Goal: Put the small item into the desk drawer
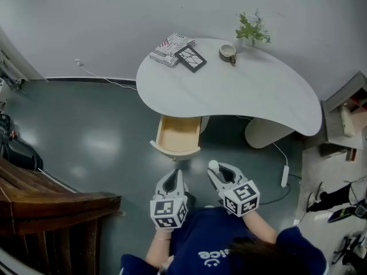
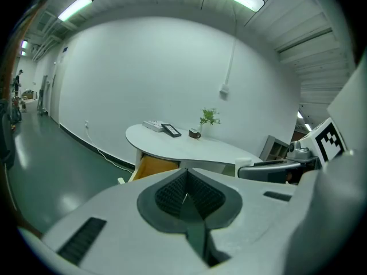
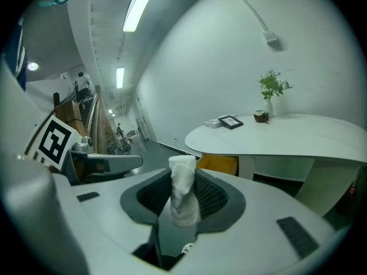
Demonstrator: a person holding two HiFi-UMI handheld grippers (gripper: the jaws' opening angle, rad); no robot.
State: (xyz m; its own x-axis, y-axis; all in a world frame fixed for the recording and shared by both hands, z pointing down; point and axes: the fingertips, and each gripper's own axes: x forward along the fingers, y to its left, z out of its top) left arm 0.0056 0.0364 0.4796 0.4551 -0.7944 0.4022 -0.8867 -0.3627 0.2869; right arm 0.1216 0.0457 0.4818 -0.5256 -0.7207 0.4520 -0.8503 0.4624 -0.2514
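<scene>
Two jaws of the right gripper (image 1: 222,171) press on the small item (image 3: 183,193), a white rolled wad that stands upright between the pads, its top poking past the tips. Its long axis runs along the jaws, so it points out ahead of the gripper.

From there the open drawer (image 1: 178,135) lies forward and a little to the person's left. It is pulled out from under the near edge of the desk (image 1: 241,90), toward that desk's left end, and its wooden floor is bare. Item and drawer are still apart, with floor between them.

The left gripper (image 1: 176,175) sits more squarely in line with the drawer, but its jaws are shut with nothing between them. My judgement is that the carry falls to the right hand: reach forward and leftward, then lower the wad end-first.
</scene>
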